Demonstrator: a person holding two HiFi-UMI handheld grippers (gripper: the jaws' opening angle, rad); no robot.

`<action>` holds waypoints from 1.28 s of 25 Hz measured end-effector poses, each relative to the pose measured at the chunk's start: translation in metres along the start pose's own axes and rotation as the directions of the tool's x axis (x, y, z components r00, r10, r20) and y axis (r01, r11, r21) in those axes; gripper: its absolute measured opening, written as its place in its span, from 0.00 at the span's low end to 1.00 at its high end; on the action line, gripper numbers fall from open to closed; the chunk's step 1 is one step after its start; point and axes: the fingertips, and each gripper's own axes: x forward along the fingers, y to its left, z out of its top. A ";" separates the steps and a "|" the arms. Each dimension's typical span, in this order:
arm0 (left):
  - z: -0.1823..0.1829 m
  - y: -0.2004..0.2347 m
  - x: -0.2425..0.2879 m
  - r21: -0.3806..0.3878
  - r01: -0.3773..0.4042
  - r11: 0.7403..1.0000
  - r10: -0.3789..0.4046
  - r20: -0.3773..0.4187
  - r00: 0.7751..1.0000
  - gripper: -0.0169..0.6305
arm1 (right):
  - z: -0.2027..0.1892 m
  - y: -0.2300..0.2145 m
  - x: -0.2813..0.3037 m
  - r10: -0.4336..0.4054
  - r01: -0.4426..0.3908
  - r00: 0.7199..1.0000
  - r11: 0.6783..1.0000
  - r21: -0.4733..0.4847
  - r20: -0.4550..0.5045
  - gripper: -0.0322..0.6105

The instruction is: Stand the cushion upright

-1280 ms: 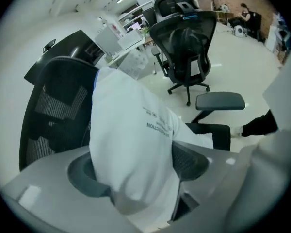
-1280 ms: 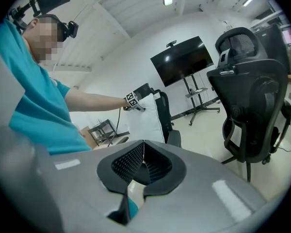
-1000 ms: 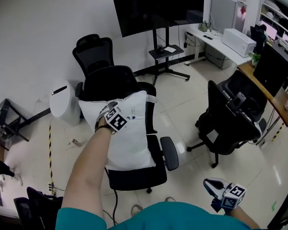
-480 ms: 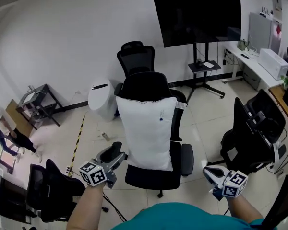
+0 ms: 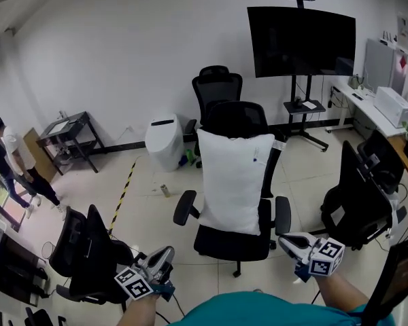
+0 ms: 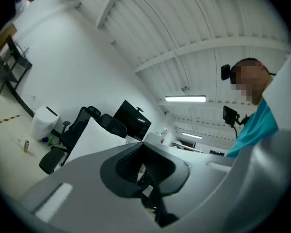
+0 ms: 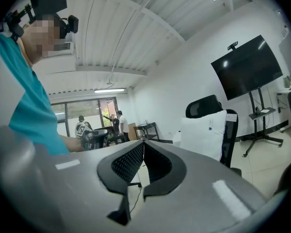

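Jaws pressed together and empty on your left gripper (image 5: 165,255) and right gripper (image 5: 286,240).
White rectangular cushion (image 5: 234,178) stands long-axis-up against the black mesh office chair (image 5: 235,242), well ahead of you; your right gripper looks nearer.

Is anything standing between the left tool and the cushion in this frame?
Nothing visible does. The left tool sits low in the head view, shut and empty. Only bare floor lies between it and the cushion, which stands upright against the back of the office chair.
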 end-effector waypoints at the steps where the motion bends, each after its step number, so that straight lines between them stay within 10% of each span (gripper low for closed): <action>1: 0.000 -0.004 -0.020 -0.023 0.016 1.000 -0.015 0.007 1.000 0.04 | -0.007 0.021 0.002 -0.002 0.002 1.000 1.000 0.007 0.003 0.06; 15: -0.030 -0.110 -0.162 -0.074 0.163 0.984 -0.165 -0.027 0.986 0.04 | -0.061 0.198 -0.085 -0.103 0.103 0.994 0.994 0.022 0.031 0.06; 32: -0.199 -0.373 -0.186 -0.083 0.165 0.983 -0.174 -0.114 0.978 0.04 | -0.165 0.282 -0.366 -0.077 0.079 0.997 0.993 0.083 -0.017 0.06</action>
